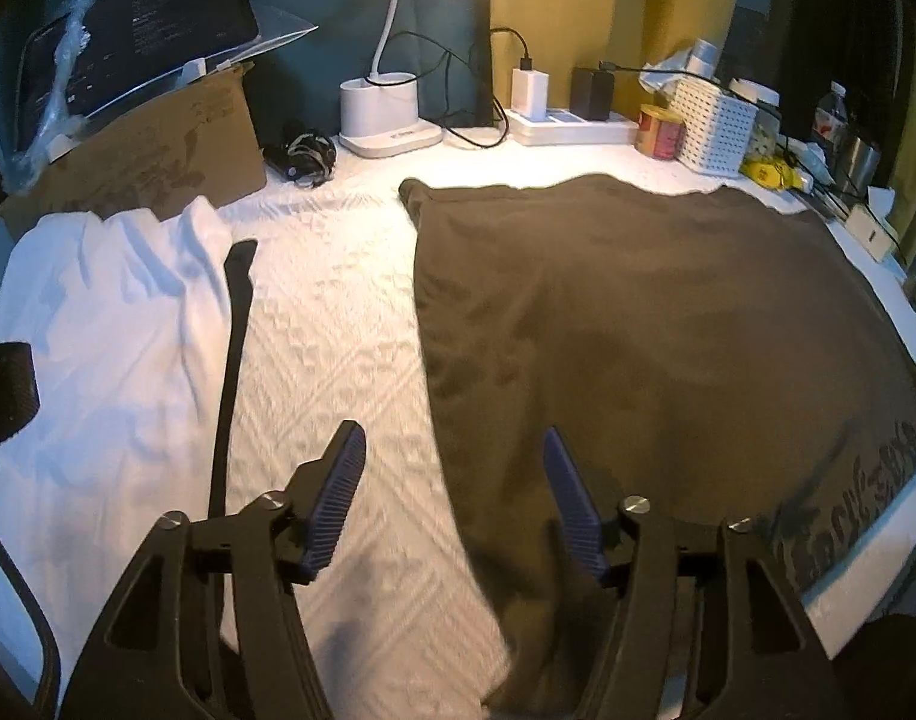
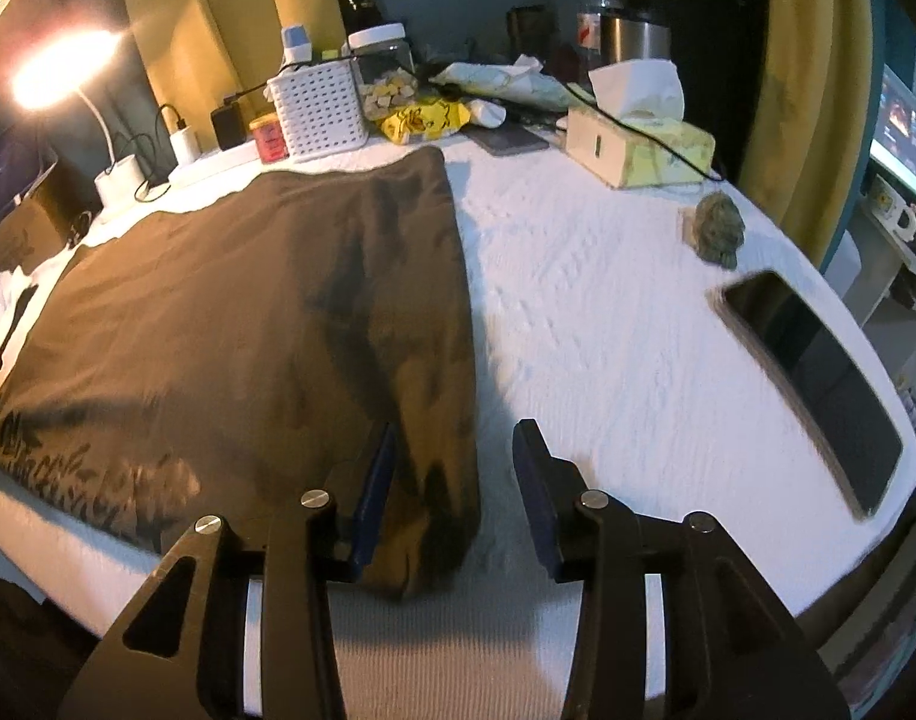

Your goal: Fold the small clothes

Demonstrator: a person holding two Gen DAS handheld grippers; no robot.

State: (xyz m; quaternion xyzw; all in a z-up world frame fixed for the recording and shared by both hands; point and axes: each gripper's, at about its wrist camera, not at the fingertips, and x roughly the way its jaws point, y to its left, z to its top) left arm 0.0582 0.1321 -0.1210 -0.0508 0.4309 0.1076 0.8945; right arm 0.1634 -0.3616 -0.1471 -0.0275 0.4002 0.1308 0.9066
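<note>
brown garment lies flat on the white textured table cover, dark script print along its near edge, too blurred to read. left gripper released, jaws apart over the garment's left edge, nothing pinched. right gripper released too, straddling the right edge, pads not pressing. white cloth lies left. tablet to the right, tissue box, white perforated basket, red tin, desk lamp base and power strip along the back.
</note>
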